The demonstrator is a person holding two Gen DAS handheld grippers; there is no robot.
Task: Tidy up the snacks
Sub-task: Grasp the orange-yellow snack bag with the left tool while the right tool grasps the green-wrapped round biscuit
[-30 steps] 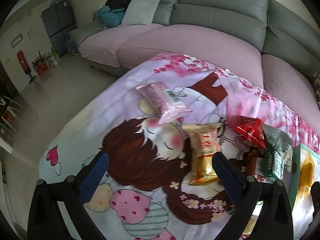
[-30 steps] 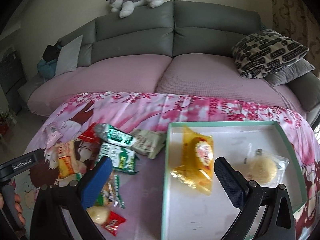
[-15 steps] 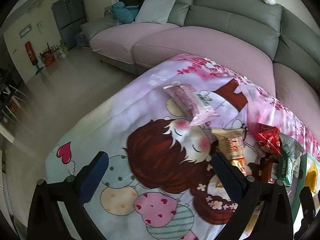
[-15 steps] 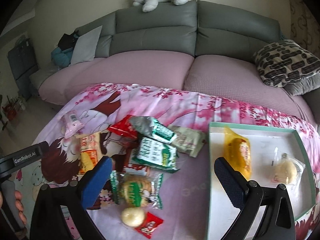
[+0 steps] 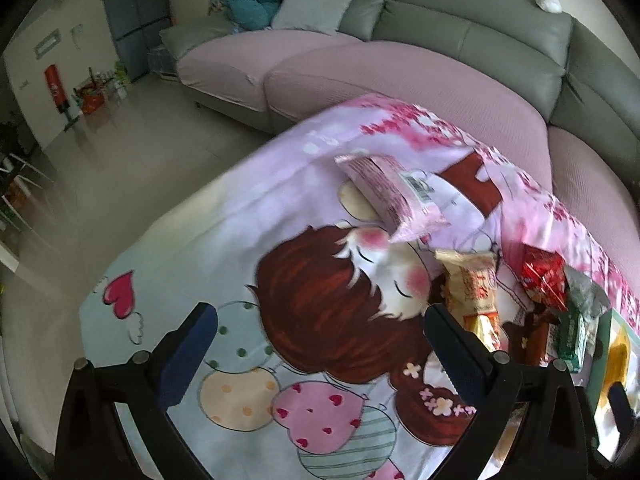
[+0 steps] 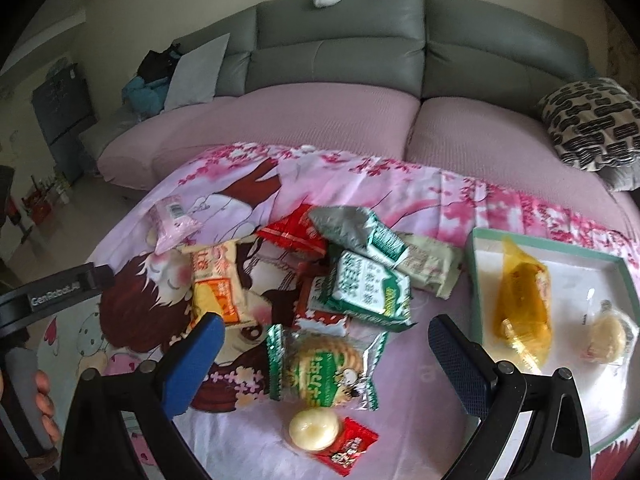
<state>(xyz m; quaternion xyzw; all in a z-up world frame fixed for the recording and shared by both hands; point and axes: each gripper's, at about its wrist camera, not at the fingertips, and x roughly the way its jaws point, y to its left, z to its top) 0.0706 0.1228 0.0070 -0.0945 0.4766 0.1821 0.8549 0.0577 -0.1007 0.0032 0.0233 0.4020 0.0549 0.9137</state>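
Note:
Several snack packets lie piled on a cartoon-print cloth (image 6: 360,184): a green cracker pack (image 6: 326,372), a green-white packet (image 6: 366,290), a gold-orange packet (image 6: 214,280), a red packet (image 6: 294,234) and a pink packet (image 6: 172,216). My right gripper (image 6: 326,356) hangs open above the cracker pack, holding nothing. A green-rimmed white tray (image 6: 616,264) at right holds a yellow packet (image 6: 522,300) and a clear-wrapped bun (image 6: 608,334). My left gripper (image 5: 320,344) is open over bare cloth, with the pink packet (image 5: 394,196) and gold packet (image 5: 472,284) ahead to its right.
A small red-wrapped round sweet (image 6: 320,432) lies at the near edge. A pink-and-grey sofa (image 6: 340,120) curves behind the table, with a patterned cushion (image 6: 592,124) at right. A hand (image 6: 44,404) holds the left gripper's handle. Open floor (image 5: 120,184) lies left of the table.
The right gripper has swung left, from over the tray to over the snack pile. The left gripper has drifted left, so the packets now sit further right in its view.

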